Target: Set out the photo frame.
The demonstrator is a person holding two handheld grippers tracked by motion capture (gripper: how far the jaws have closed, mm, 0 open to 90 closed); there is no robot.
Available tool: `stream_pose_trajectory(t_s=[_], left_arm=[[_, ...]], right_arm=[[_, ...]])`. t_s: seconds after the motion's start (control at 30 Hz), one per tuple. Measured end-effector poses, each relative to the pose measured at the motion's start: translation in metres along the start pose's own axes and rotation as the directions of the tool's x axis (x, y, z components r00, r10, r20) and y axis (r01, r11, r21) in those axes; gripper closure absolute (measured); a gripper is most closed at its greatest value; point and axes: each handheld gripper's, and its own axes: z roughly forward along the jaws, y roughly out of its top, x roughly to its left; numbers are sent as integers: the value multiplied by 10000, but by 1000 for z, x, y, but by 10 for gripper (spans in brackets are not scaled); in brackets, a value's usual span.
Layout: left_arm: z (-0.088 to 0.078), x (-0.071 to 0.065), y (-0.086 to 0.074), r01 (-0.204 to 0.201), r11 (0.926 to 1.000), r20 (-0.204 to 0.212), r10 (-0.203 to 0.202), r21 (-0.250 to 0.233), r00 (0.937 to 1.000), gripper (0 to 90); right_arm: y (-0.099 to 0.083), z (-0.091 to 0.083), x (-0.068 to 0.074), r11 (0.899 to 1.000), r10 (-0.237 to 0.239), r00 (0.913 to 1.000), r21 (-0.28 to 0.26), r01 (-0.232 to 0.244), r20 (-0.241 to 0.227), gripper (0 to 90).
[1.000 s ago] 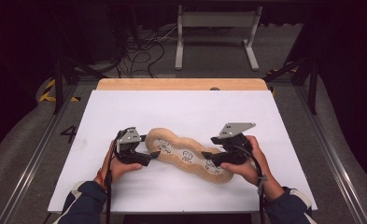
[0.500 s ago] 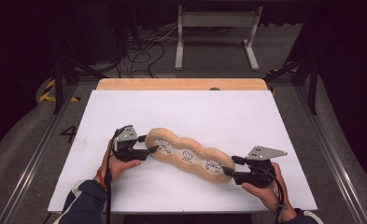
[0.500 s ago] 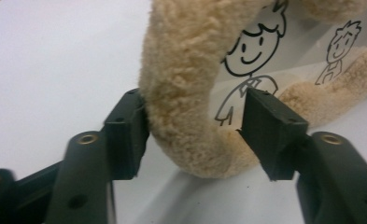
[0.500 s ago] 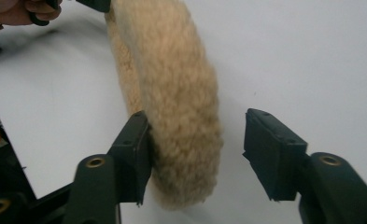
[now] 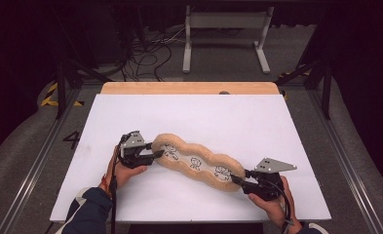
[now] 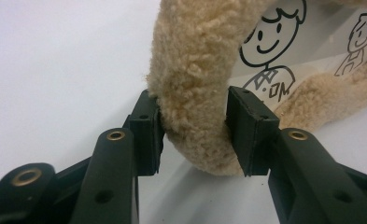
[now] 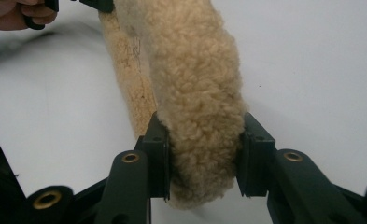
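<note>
I'm looking at a lab or recording studio, not a home. My work surface is a white board (image 5: 194, 117) laid on a wooden table (image 5: 189, 88), ringed by dark curtains. Metal rails (image 5: 33, 170) run along the grey floor on both sides, with black-and-yellow hazard tape (image 5: 57, 95), a tangle of cables (image 5: 145, 51), and a white metal stand (image 5: 225, 34) behind.

Tan pouch (image 5: 199, 163): woolly, nubby fleece rim, clear glossy plastic window. Table sheet (image 5: 228, 117): smooth matt white. Gripper pads (image 6: 249, 128): matt black.
</note>
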Motion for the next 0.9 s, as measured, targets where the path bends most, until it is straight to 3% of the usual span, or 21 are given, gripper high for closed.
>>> stream_pose_trajectory(t_s=[0.9], left_arm=[[-15, -17, -9, 133, 9998, -262, -129, 138, 9996, 587]], right_arm=[[6, 11, -17, 9977, -554, 9971, -357, 573, 529, 647]])
